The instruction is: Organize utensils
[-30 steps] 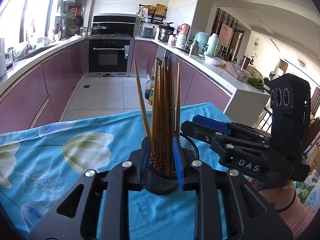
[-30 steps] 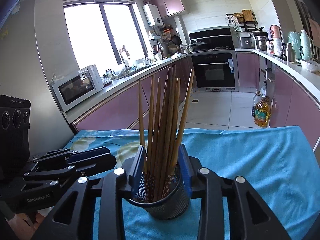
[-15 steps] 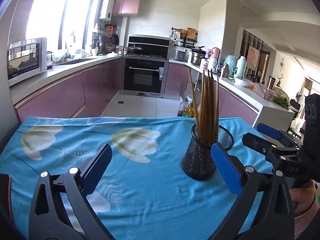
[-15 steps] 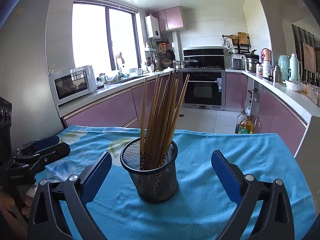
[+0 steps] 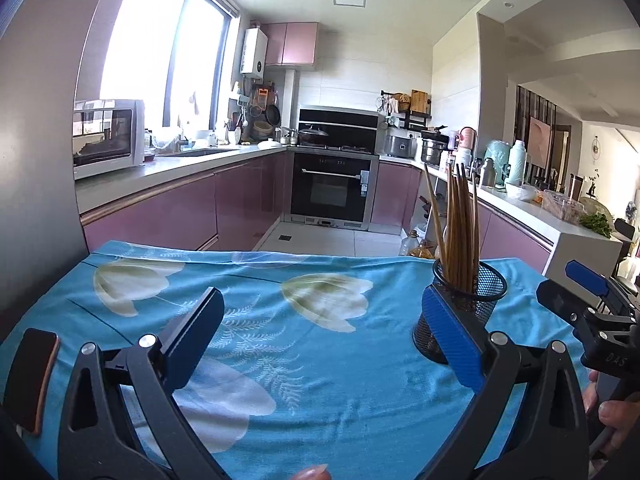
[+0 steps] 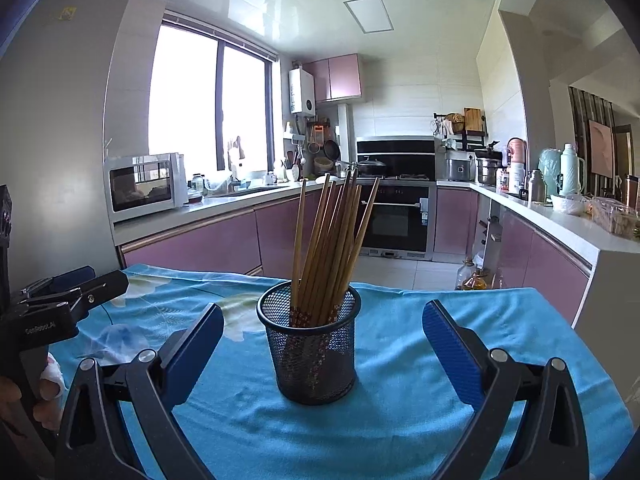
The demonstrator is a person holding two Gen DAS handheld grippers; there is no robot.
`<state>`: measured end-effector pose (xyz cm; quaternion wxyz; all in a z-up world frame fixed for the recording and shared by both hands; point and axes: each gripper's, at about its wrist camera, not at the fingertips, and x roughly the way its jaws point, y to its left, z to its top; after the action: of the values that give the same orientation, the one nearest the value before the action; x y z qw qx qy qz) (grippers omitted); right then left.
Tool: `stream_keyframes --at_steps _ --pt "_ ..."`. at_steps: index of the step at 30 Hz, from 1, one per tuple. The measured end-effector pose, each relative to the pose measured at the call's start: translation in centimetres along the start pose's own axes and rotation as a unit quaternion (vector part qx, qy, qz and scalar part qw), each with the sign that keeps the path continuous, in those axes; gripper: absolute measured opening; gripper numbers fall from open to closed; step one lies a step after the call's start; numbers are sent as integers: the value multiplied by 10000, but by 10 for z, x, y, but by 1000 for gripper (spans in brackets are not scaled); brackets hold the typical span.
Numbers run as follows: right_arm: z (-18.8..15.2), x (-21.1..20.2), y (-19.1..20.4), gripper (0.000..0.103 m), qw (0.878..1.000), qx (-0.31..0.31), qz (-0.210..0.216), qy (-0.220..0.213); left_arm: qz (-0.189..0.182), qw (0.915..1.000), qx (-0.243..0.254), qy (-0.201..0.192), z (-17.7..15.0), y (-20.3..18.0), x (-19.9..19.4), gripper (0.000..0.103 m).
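**Chopstick holder stands free between two open grippers**

A black wire-mesh cup (image 6: 310, 354) stands upright on the tabletop (image 6: 420, 412), which is covered by a bright blue cloth printed with pale flowers. The cup is round, with a rolled rim and see-through mesh walls. It holds a bundle of brown wooden chopsticks (image 6: 332, 248) that fan slightly outward toward their upper ends; their lower ends, seen through the mesh, carry a dark red patterned band.

In the right wrist view the cup sits at the centre of the frame, between the two blue-padded fingers of the right hand-held gripper (image 6: 322, 350). The fingers are spread wide and touch nothing; clear cloth shows on both sides of the cup.

In the left wrist view the same cup (image 5: 464, 304) appears at the right of the frame, partly behind the right-side finger of the left hand-held gripper (image 5: 324, 336). This gripper is also spread wide and holds nothing; only patterned cloth lies between its fingers. The chopsticks (image 5: 456, 220) rise above the cup's rim against the kitchen cabinets.

Each gripper shows in the other's camera: the right one (image 5: 588, 300) at the right edge of the left view, the left one (image 6: 68, 288) at the left edge of the right view.

A dark phone (image 5: 34, 380) lies on the cloth at the lower left of the left wrist view.
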<state>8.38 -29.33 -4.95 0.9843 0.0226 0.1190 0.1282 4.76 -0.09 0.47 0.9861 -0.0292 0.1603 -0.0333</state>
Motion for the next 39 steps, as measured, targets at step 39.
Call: stream_keyframes --at_steps 39 --pt "-3 -10 4 97 9998 12 -212 -29 147 9996 125 -207 -6 -10 -20 97"
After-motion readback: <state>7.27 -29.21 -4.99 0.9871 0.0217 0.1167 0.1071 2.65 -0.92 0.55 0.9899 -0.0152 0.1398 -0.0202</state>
